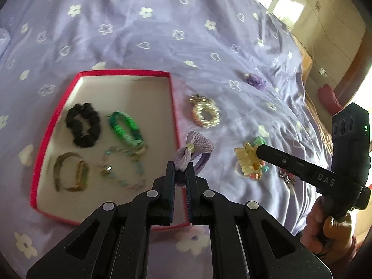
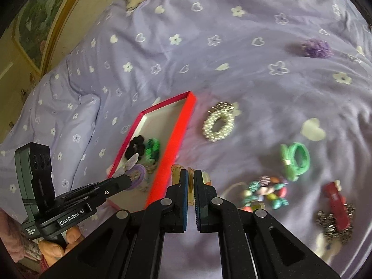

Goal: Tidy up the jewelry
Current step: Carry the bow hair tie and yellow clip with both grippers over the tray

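My left gripper [image 1: 180, 166] is shut on a lilac bow hair tie [image 1: 194, 150] and holds it over the right rim of the red box [image 1: 173, 107]. It also shows in the right wrist view [image 2: 134, 174]. My right gripper [image 2: 190, 174] is shut on a yellow claw clip [image 1: 246, 160], just right of the box [image 2: 172, 148]. In the box lie a black scrunchie [image 1: 82, 124], a green hair tie [image 1: 125, 127], a gold bangle [image 1: 69, 174] and a pale bead bracelet [image 1: 123, 167].
On the lilac flowered bedspread lie a pearl scrunchie [image 2: 218, 122], a purple scrunchie [image 2: 316, 47], a green hair tie [image 2: 295, 160], a multicoloured bead bracelet [image 2: 265, 191], a red clip [image 2: 336, 200] and a silver beaded piece [image 2: 334, 225]. A wooden bed frame [image 1: 309, 62] runs along the right.
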Available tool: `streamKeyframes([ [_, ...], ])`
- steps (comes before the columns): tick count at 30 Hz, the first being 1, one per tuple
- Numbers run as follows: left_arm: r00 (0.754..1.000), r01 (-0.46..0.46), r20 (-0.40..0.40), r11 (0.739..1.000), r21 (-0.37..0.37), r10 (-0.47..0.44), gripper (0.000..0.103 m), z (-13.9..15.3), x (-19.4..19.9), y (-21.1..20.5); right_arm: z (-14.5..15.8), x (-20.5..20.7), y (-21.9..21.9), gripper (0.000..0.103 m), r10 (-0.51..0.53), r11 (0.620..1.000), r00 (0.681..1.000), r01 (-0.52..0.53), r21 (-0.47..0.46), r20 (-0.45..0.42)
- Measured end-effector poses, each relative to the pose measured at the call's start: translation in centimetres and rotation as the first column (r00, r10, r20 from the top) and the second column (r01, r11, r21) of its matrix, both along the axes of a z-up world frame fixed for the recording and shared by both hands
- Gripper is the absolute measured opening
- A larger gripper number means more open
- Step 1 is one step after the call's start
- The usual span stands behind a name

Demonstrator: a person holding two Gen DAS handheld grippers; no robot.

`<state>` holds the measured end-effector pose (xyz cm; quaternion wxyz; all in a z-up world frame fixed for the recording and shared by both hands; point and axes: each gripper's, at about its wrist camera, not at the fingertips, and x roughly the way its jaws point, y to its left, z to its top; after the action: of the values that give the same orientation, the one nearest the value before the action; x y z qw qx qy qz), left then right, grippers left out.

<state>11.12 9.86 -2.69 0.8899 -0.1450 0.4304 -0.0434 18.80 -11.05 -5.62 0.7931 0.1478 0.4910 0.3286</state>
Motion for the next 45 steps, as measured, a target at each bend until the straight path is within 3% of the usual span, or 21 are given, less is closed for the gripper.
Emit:
streamKeyframes([
  [21,0.989,-0.148,-0.009,0.989,-0.009,0.148,0.007,-0.7,-2.7,8.0,0.2,-0.9,8.4,0.004,0.130,0.991,0.991,-0.130,-0.005,0.006],
  [45,0.971,-0.201,-0.117,0.978,0.056,0.206,0.007,-5.4,4.3,13.8,-3.9,4.3,16.4,0.004,0.188,0.977,0.982,-0.191,-0.099,-0.035],
])
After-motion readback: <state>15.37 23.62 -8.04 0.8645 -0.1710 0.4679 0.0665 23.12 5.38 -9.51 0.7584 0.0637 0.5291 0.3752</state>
